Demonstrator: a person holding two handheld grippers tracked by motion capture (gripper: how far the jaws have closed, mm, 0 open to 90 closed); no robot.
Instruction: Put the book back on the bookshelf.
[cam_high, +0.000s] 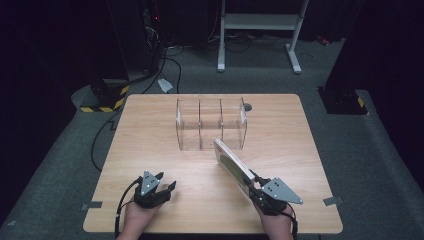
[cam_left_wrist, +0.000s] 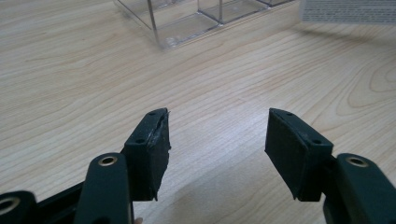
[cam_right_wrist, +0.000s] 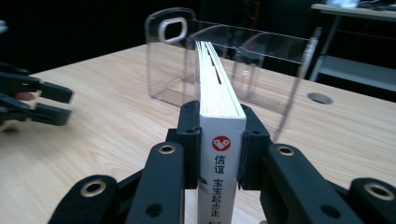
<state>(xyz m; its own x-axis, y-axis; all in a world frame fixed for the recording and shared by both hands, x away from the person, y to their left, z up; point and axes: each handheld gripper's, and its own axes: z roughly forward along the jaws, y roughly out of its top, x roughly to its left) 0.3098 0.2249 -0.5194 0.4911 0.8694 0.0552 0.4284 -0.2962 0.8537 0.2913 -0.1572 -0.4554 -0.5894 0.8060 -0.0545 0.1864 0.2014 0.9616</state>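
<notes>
**Book held at the near right, clear organiser behind it**

Item 1: book (cam_high: 233, 166). I have it pinched in my right gripper (cam_right_wrist: 219, 140), whose fingers (cam_right_wrist: 189, 140) press on both covers with the white spine facing the camera; red and black printing runs down the spine. In the high view the book is tilted, slanting from the near right of the desk (cam_high: 150, 150) up toward the organiser, and its far end is just in front of the organiser's right end.

Item 2: clear plastic organiser (cam_high: 211, 123). Three compartments side by side, standing on the far middle of the desk.

Item 3: my left gripper (cam_high: 161, 187). At the near left, well apart from the book. Its fingers (cam_left_wrist: 149, 149) are spread, with bare wood between them.

Item 4: a round grey grommet (cam_high: 247, 106) in the desk, just behind the organiser's right end.
</notes>
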